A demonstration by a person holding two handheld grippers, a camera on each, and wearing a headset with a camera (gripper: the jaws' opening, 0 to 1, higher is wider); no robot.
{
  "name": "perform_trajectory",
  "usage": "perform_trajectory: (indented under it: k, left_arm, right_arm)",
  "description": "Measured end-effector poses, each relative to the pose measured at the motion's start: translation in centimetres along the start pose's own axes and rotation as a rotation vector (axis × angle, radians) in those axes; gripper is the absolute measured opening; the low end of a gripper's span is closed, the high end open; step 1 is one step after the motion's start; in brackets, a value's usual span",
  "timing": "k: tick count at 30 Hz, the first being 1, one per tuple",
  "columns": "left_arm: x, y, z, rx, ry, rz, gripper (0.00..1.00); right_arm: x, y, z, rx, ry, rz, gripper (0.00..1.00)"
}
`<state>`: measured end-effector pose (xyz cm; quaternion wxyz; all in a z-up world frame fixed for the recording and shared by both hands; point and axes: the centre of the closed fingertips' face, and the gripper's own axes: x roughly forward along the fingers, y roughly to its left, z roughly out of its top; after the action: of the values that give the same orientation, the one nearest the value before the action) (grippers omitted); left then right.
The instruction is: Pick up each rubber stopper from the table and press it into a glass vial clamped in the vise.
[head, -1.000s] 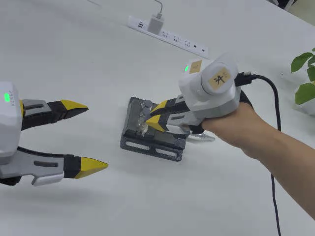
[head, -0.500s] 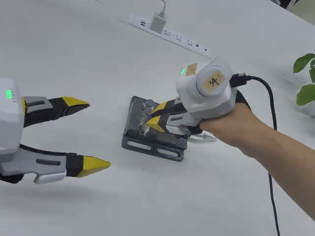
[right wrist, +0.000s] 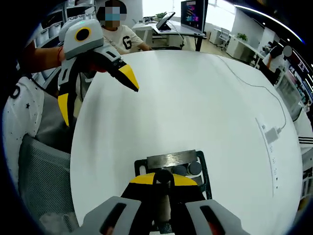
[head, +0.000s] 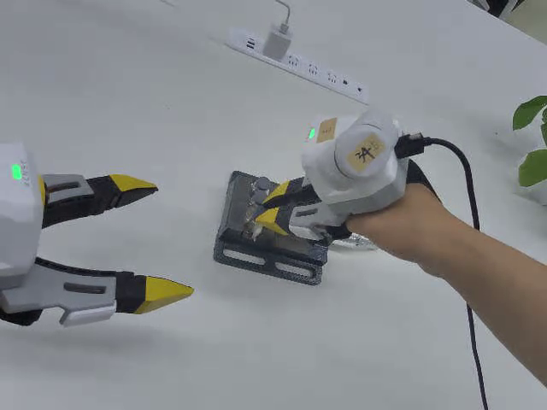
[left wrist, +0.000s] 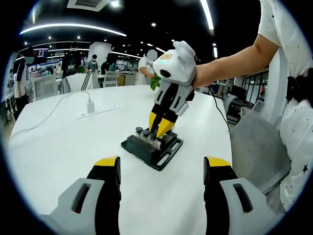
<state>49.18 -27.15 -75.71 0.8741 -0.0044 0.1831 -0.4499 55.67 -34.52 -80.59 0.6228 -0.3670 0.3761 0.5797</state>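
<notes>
Stopper (right wrist: pixel 164 177) first: a dark round one is sitting right between the yellow tips of the right gripper (head: pixel 258 213), and those jaws are pinching in on it with only the stopper's width between them. In the right gripper view it is hanging directly above the near edge of the vise (head: pixel 272 256), so that is where the piece is sitting at this moment, low over the clamp and off the table (head: pixel 171 102).

The vise is lying flat on the white table, a dark grey block with slotted feet, and it is gripping a short row of small glass vials (left wrist: pixel 139 133). In the right gripper view, two more dark caps (right wrist: pixel 194 168) are showing just beside the held stopper, along the metal jaw bar. From the left gripper view the right gripper is angling down steeply, its tips touching or almost touching the end of the vial row; I cannot tell which.

A hand (head: pixel 402 226) is wrapping around the right gripper's body, with a black cable (head: pixel 466 196) trailing off behind it.

Over on the other side, the left gripper (head: pixel 174 237) is hovering well apart from the vise, jaws spread wide and gripping nothing, pointing toward the work.

A white power strip (head: pixel 295 60) is lying at the far side of the table, and a green plant (head: pixel 534 145) is peeking in at the right edge.
</notes>
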Motion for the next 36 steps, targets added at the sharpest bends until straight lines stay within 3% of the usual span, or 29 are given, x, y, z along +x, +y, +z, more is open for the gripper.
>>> perform_trajectory:
  k: [14, 24, 36]
  left_arm:
    - [0.08, 0.03, -0.08, 0.001, -0.001, -0.003, 0.66]
    - [0.36, -0.09, 0.21, 0.010, -0.002, -0.011, 0.64]
    - [0.26, -0.34, -0.10, 0.002, 0.000, -0.012, 0.63]
  right_arm:
    - [0.32, 0.20, 0.02, -0.146, 0.082, -0.034, 0.06]
    - [0.29, 0.08, -0.08, -0.140, 0.090, -0.060, 0.06]
    - [0.22, -0.03, -0.08, -0.102, 0.075, -0.046, 0.07]
